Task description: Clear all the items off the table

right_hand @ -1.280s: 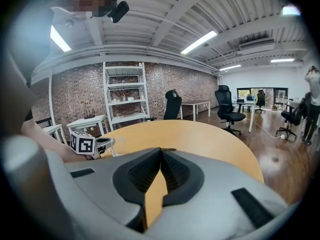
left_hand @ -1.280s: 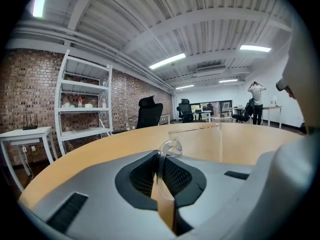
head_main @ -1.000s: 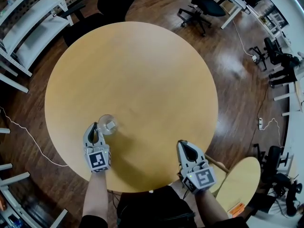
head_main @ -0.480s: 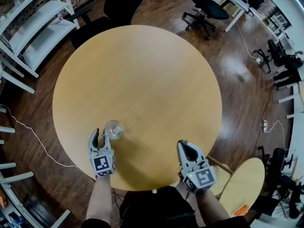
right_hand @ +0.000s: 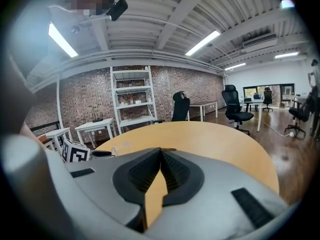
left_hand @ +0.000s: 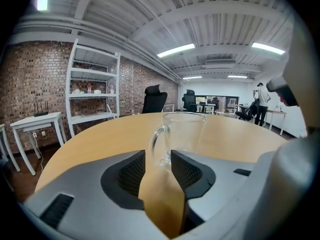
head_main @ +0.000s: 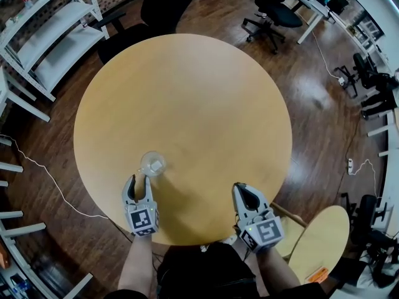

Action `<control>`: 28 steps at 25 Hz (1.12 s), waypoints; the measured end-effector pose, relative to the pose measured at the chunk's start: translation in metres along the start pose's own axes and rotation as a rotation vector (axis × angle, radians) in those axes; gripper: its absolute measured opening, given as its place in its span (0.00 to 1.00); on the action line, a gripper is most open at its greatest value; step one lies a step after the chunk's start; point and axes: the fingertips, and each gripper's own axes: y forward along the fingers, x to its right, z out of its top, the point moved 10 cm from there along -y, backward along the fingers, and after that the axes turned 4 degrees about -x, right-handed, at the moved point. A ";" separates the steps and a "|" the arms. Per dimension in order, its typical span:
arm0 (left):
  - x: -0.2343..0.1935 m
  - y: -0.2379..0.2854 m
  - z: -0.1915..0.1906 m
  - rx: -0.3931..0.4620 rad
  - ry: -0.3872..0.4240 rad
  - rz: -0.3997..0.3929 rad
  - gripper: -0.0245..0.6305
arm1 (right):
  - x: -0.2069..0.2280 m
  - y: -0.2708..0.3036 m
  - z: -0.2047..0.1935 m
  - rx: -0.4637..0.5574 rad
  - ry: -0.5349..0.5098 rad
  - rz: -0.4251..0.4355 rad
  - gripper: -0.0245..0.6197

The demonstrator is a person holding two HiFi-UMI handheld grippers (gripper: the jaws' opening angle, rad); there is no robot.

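A clear glass mug [head_main: 152, 164] stands upright on the round wooden table [head_main: 187, 86], near its front left edge. My left gripper [head_main: 137, 181] sits just behind the mug, its jaws opening. In the left gripper view the mug [left_hand: 182, 133] has its handle turned toward the left gripper [left_hand: 158, 159], just past the fingertips and not between the pads. My right gripper [head_main: 244, 190] rests over the table's near edge, shut and empty. In the right gripper view the right gripper [right_hand: 161, 154] shows its pads meeting.
White shelving [head_main: 50, 30] stands at the far left and black office chairs [head_main: 271, 8] beyond the table. A small round side table [head_main: 318, 242] is at my right. A white cable [head_main: 43, 173] lies on the wooden floor.
The left jaws, shut beside the mug a second ago, have spread apart, and that gripper has drawn back a little toward me. The mug stands free. The right gripper has not moved.
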 end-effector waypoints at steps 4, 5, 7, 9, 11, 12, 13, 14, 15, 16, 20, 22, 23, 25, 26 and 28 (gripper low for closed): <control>0.010 -0.018 0.011 0.052 -0.029 -0.033 0.27 | 0.004 -0.011 0.001 0.046 0.010 -0.025 0.05; 0.014 -0.022 0.014 0.064 -0.032 -0.044 0.27 | 0.005 -0.015 0.001 0.060 0.013 -0.033 0.05; 0.024 -0.033 0.023 0.086 -0.027 -0.061 0.24 | 0.009 -0.029 0.003 0.085 0.018 -0.046 0.05; 0.042 -0.044 0.040 0.117 -0.022 -0.086 0.21 | 0.019 -0.050 0.005 0.112 0.021 -0.067 0.05; 0.063 -0.046 0.067 0.170 -0.012 -0.140 0.17 | 0.035 -0.074 0.010 0.156 0.029 -0.110 0.05; 0.075 -0.045 0.084 0.206 -0.003 -0.177 0.15 | 0.044 -0.087 0.012 0.184 0.038 -0.140 0.05; 0.087 -0.044 0.100 0.243 0.002 -0.216 0.12 | 0.052 -0.102 0.013 0.212 0.049 -0.171 0.05; 0.100 -0.045 0.114 0.277 0.001 -0.256 0.09 | 0.060 -0.117 0.013 0.235 0.059 -0.200 0.05; 0.112 -0.048 0.126 0.307 -0.006 -0.294 0.06 | 0.067 -0.132 0.013 0.255 0.065 -0.228 0.05; 0.124 -0.051 0.135 0.332 -0.015 -0.333 0.06 | 0.073 -0.147 0.013 0.273 0.067 -0.255 0.05; 0.182 -0.070 0.163 0.393 0.008 -0.537 0.04 | 0.090 -0.204 0.011 0.365 0.064 -0.378 0.05; 0.219 -0.075 0.173 0.406 0.015 -0.664 0.04 | 0.096 -0.234 0.007 0.397 0.065 -0.457 0.05; 0.238 -0.075 0.178 0.413 0.009 -0.729 0.04 | 0.099 -0.249 0.005 0.412 0.066 -0.503 0.05; 0.280 -0.079 0.186 0.433 0.008 -0.853 0.04 | 0.104 -0.287 -0.005 0.441 0.071 -0.606 0.05; 0.303 -0.083 0.187 0.446 0.013 -0.913 0.04 | 0.105 -0.309 -0.013 0.454 0.077 -0.660 0.05; 0.352 -0.099 0.187 0.461 0.014 -1.036 0.04 | 0.105 -0.359 -0.037 0.472 0.095 -0.778 0.05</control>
